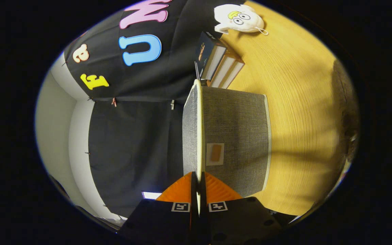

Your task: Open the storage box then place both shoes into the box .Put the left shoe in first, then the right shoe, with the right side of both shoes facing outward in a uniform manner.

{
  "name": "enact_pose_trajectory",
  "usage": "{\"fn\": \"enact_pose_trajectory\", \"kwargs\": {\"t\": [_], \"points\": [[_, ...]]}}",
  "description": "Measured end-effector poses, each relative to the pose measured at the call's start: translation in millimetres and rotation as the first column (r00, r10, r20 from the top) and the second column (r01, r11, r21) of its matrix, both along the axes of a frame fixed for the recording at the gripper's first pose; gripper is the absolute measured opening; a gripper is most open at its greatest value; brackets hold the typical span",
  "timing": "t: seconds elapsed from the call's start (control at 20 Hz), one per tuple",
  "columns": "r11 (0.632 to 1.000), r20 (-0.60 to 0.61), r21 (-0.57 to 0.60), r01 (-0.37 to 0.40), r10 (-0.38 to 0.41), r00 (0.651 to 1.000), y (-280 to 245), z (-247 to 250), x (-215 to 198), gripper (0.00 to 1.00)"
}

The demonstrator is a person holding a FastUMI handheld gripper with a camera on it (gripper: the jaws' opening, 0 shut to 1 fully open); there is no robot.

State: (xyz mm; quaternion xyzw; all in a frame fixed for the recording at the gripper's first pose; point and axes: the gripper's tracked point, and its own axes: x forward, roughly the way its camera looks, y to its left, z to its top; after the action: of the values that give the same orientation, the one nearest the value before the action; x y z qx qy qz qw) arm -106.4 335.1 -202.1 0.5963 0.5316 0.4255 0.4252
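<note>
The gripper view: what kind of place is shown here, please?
Probably a staged home-like booth, not a real room. A grey storage box, some books and a white plush toy sit on a wooden table before a cloth wall. The gripper is shut on the box's lid.

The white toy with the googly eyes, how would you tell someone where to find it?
Start at the grey storage box, whose lid edge the gripper fingers pinch. Beyond it, books stand on the wooden table. Past the books lies the white plush toy, the only soft, cartoon-eyed thing there.
</note>
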Motion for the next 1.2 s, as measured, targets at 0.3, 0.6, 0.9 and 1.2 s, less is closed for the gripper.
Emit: {"fn": "enact_pose_trajectory", "kwargs": {"t": [0.3,0.6,0.9,1.2], "points": [[0.999,0.099,-0.023,0.038,-0.035,0.994,-18,48,24,0.05],[0.998,0.228,-0.051,0.045,-0.033,0.973,8,112,34,0.05],[0.996,0.321,-0.089,0.031,0.000,0.947,66,172,39,0.05],[0.990,0.318,-0.142,-0.001,0.047,0.947,135,204,36,0.05]]}}
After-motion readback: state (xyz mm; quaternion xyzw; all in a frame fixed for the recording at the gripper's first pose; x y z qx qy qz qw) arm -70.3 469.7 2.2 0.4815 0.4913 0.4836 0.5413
